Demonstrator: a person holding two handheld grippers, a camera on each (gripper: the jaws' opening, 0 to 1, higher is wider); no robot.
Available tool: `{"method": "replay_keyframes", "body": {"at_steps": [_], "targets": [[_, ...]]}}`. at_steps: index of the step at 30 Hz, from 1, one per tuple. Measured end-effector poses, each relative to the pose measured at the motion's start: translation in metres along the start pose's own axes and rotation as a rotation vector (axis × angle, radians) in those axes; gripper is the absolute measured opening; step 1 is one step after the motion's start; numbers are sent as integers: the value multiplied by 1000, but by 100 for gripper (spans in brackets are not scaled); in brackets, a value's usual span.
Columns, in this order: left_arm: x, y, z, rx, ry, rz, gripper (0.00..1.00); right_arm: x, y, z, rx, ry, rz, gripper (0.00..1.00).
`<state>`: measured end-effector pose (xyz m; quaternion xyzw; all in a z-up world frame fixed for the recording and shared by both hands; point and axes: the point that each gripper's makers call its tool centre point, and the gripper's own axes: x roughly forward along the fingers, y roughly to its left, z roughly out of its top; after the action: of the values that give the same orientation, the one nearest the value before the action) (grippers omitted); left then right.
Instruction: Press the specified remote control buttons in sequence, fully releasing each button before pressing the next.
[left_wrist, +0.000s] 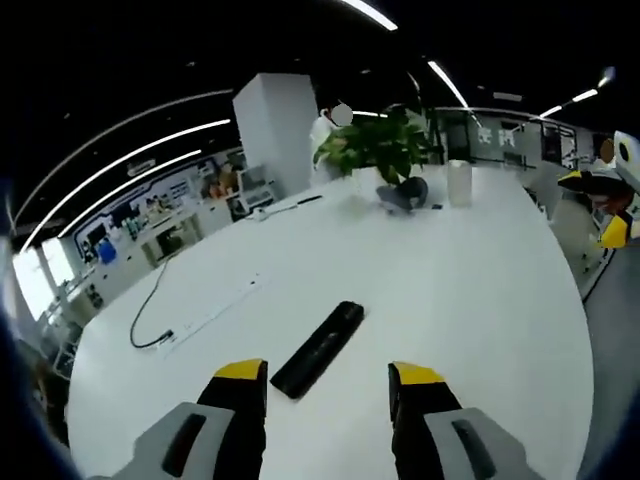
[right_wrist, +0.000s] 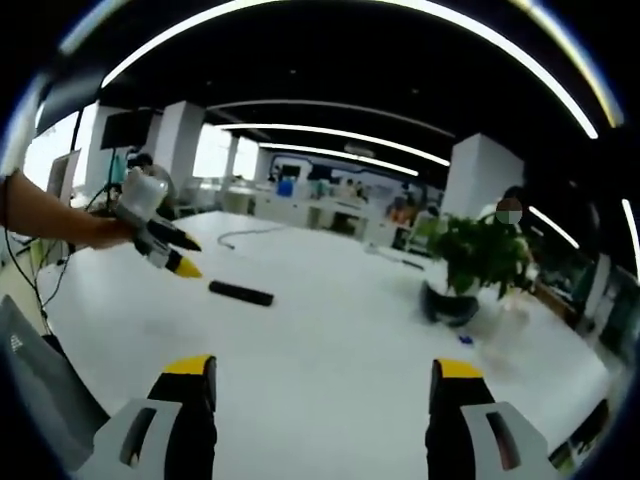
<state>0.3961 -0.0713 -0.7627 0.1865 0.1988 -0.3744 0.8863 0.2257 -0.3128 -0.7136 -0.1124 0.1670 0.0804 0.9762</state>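
Hovering with jaws apart and empty, the left gripper (left_wrist: 328, 385) points at the remote (left_wrist: 318, 349), which lies flat on the white table (left_wrist: 480, 290) just ahead of its tips. Right gripper (right_wrist: 325, 385) is also spread wide, well back from the remote (right_wrist: 240, 292). Beyond stands a potted plant (left_wrist: 385, 150); a cable (left_wrist: 150, 310) lies left.

The remote control (left_wrist: 320, 348) is plain black, lying on a white desk (left_wrist: 470, 290) just ahead of the left tool (left_wrist: 328, 385), whose jaws are black with yellow tips on grey bodies. The right tool (right_wrist: 323, 385) has the same black, yellow and grey. Further ahead of the left tool, a green leafy plant (left_wrist: 382, 143) stands in a dark pot; a black cable (left_wrist: 150, 305) trails to its left
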Motion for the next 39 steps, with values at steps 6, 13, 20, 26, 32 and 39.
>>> {"method": "replay_keyframes", "body": {"at_steps": [6, 13, 20, 26, 32, 39], "targets": [[-34, -12, 3, -80, -36, 65, 61, -2, -5, 2, 33, -13, -15, 88], [-69, -20, 5, -191, -67, 154, 70, -3, -3, 6, 40, -32, -2, 88], [-94, -29, 7, -216, -128, 214, 79, -4, -5, 7, 42, -42, -5, 87], [-117, -44, 3, -280, -164, 263, 92, -6, -9, 10, 42, -62, -27, 89], [-138, -63, -5, -288, -184, 300, 100, -7, -12, 12, 44, -77, -40, 88], [-156, -78, -12, -358, -211, 398, 100, -4, -12, 10, 41, -64, -39, 88]]}}
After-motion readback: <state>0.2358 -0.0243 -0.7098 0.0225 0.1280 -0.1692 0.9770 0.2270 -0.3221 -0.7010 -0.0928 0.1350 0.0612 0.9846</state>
